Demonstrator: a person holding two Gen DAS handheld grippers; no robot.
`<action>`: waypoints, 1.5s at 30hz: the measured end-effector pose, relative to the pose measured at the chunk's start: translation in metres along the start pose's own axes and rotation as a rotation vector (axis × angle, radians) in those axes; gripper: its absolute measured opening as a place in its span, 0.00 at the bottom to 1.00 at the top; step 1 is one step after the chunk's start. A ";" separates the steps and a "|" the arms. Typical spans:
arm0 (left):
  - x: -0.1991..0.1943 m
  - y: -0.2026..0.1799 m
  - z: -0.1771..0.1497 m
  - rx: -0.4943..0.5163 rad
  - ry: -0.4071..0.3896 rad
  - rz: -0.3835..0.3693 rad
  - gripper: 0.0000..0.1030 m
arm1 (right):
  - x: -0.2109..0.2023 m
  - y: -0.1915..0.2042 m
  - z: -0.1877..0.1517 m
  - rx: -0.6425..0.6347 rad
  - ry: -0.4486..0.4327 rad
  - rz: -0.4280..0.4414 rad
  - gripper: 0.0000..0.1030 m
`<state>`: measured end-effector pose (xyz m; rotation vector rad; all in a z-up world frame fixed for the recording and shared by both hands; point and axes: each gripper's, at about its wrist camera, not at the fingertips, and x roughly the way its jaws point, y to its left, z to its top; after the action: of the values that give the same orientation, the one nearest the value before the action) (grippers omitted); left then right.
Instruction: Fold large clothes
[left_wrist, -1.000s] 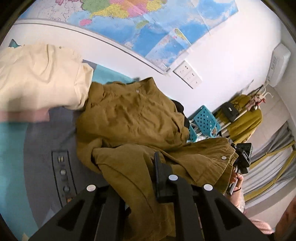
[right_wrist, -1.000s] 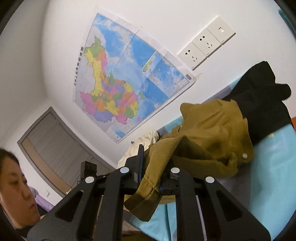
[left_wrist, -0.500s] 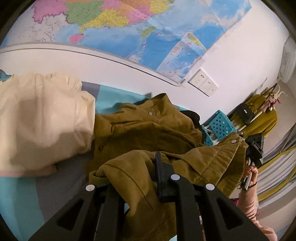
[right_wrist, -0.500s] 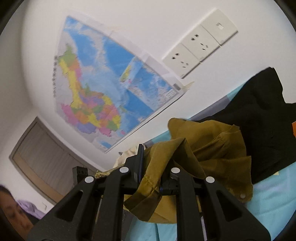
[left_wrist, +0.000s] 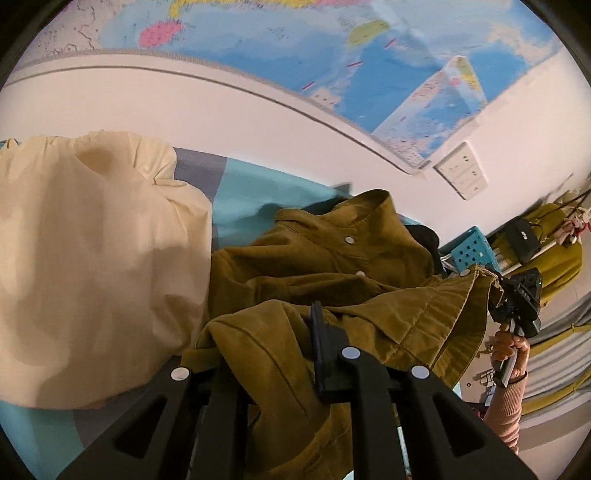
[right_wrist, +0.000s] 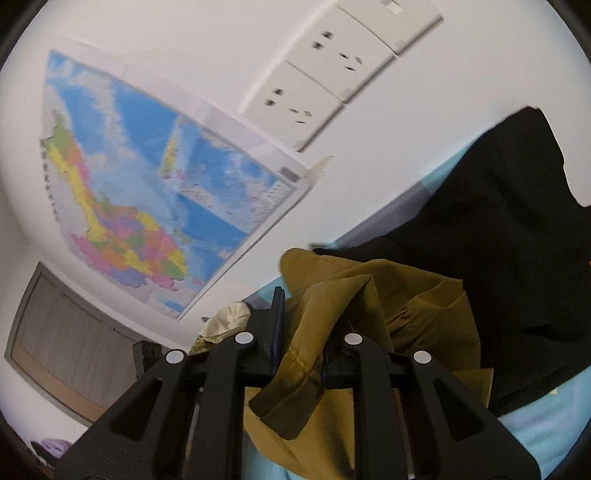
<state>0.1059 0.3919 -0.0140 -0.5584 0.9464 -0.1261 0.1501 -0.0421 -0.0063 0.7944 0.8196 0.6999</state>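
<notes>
Gripping a mustard-brown corduroy jacket (left_wrist: 332, 266) with both black two-finger grippers, left (left_wrist: 273, 332) and right (right_wrist: 306, 332), jaws pinched narrow on bunched fabric. Jacket heaped on the teal bedsheet (left_wrist: 251, 192), beside a cream pillow (left_wrist: 92, 240), touching black clothing (right_wrist: 498, 240).

Probably a home bedroom; bed sheet (left_wrist: 251, 192), wall map (right_wrist: 147, 192), sockets (right_wrist: 325, 74), hung clothes (left_wrist: 546, 251) suggest it

Light: even, bright indoor light is seen.
Blur: the map (right_wrist: 147, 206) is smeared.
Edges: fisheye bending, dark corners.
</notes>
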 end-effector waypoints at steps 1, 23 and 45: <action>0.005 0.001 0.003 -0.002 0.006 0.009 0.12 | 0.004 -0.004 0.002 0.009 0.005 -0.003 0.15; 0.057 0.037 0.040 -0.177 0.114 -0.024 0.13 | 0.013 0.060 -0.036 -0.358 0.021 -0.065 0.85; 0.010 0.002 0.023 -0.005 -0.027 -0.027 0.74 | 0.121 0.051 -0.035 -0.570 0.087 -0.423 0.11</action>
<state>0.1297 0.3994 -0.0122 -0.5764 0.9133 -0.1402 0.1698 0.0914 -0.0227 0.0700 0.7788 0.5465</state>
